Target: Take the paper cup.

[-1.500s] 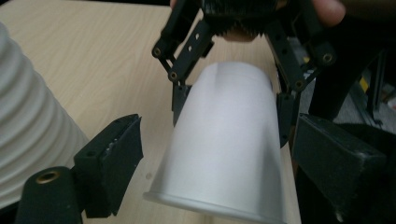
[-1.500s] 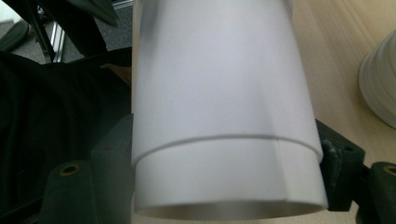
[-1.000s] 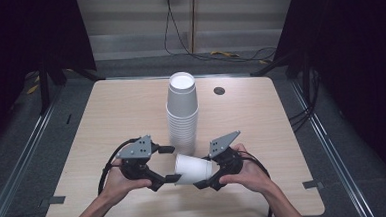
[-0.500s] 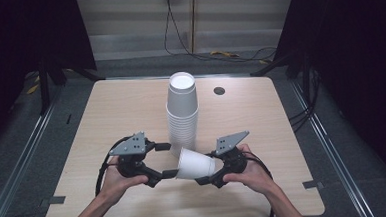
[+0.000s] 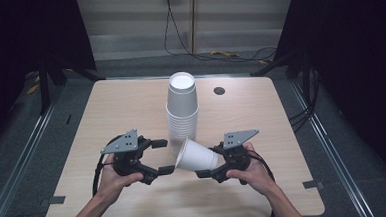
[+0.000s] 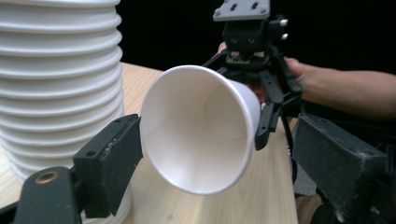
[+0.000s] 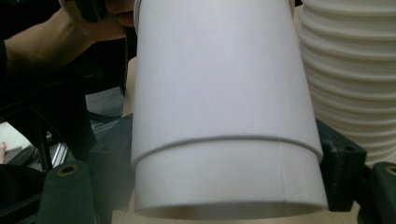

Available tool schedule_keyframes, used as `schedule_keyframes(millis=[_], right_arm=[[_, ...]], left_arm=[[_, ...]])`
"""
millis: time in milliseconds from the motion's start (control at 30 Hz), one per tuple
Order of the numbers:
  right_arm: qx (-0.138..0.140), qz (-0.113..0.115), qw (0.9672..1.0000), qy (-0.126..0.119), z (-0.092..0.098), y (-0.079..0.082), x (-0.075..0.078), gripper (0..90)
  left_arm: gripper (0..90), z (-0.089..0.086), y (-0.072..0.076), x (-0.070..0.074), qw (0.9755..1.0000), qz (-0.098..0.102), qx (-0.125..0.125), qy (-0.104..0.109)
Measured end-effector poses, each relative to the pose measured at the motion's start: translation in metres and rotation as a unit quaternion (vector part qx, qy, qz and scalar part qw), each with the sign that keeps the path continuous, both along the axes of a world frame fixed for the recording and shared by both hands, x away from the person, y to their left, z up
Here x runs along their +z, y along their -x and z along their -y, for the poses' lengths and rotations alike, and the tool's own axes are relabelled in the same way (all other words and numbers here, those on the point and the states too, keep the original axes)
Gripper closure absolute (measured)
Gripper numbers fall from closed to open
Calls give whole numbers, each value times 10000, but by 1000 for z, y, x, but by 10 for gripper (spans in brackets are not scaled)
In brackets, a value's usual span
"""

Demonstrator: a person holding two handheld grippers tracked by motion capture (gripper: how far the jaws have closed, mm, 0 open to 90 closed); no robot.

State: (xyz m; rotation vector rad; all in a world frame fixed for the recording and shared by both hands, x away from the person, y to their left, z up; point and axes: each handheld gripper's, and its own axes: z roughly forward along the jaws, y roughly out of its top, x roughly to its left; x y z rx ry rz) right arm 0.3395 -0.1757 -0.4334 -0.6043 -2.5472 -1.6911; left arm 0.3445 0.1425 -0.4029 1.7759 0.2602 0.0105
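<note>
A single white paper cup [image 5: 196, 156] lies on its side above the table, and my right gripper [image 5: 208, 161] is shut on its base end. Its mouth [image 6: 201, 130] faces my left gripper [image 5: 166, 155], which is open with its fingertips just short of the rim and nothing pressed between them. In the right gripper view the cup's wall [image 7: 219, 93] sits between the two jaws. A tall stack of white paper cups [image 5: 182, 109] stands upright just behind both grippers, also close by in the gripper views [image 6: 56, 84] [image 7: 350, 70].
The wooden table [image 5: 131, 106] has a small round cable hole [image 5: 219, 91] at the back right. Both hands rest near the front edge. Dark floor, metal rails and cables surround the table.
The right gripper has shifted slightly to the right with the cup and tipped it up, so the mouth is lifted toward the left gripper. The left gripper has barely moved.
</note>
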Motion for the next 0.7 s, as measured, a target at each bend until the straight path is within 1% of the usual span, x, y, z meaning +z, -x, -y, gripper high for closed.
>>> schedule_keyframes(millis=[33,133,200,267,333,400,567,700], right_arm=[[0,-14,10000,-62,0,0,0,226],[-41,47,9998,-163,1,0,-1,226],[-104,125,9997,-193,1,0,-1,226],[-119,167,9996,-210,2,0,-2,226],[-198,245,9993,-207,2,1,-3,226],[-170,267,9993,-208,0,1,-5,226],[-14,330,9991,-279,-6,3,-7,226],[48,365,9986,-375,-10,4,-9,226]], left_arm=[[156,0,0,0,10000,17,2,6],[155,1,1,-1,10000,15,2,80],[155,1,0,-1,10000,-3,15,64],[154,1,0,-2,9999,-17,-4,99],[155,2,0,-3,10000,4,5,86],[154,3,0,-4,9999,14,9,100],[154,5,1,-6,10000,17,-5,14],[154,7,1,-7,10000,30,-17,35]])
